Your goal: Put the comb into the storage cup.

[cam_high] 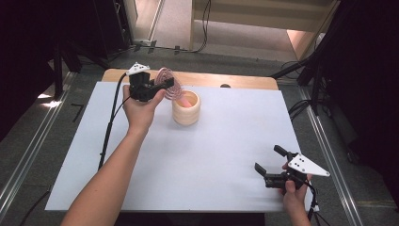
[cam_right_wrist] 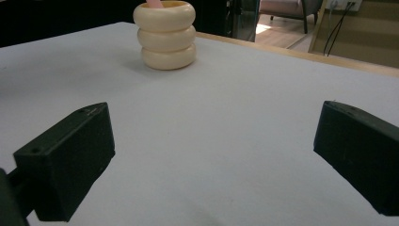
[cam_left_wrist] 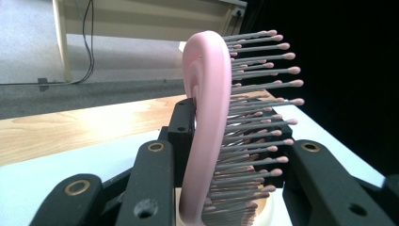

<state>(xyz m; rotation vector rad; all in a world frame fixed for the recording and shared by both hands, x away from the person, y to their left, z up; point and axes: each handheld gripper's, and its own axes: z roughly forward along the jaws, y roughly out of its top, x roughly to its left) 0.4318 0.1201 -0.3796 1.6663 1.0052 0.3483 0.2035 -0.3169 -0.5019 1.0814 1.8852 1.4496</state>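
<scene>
Left gripper view: my left gripper (cam_left_wrist: pixel 221 155) pinches the pink hairbrush (cam_left_wrist: pixel 207 122) above the cream holder (cam_high: pixel 186 108). Tilting could tip that holder. My right gripper (cam_high: pixel 275 165) rests spread wide.

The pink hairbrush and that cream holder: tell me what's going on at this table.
A person works with a handheld gripper in each hand. The left gripper is shut on the pink hairbrush, whose handle end reaches down into the cream ringed holder at the far side of the white table. The right gripper is near the front right corner, jaws wide open, holding nothing.
</scene>
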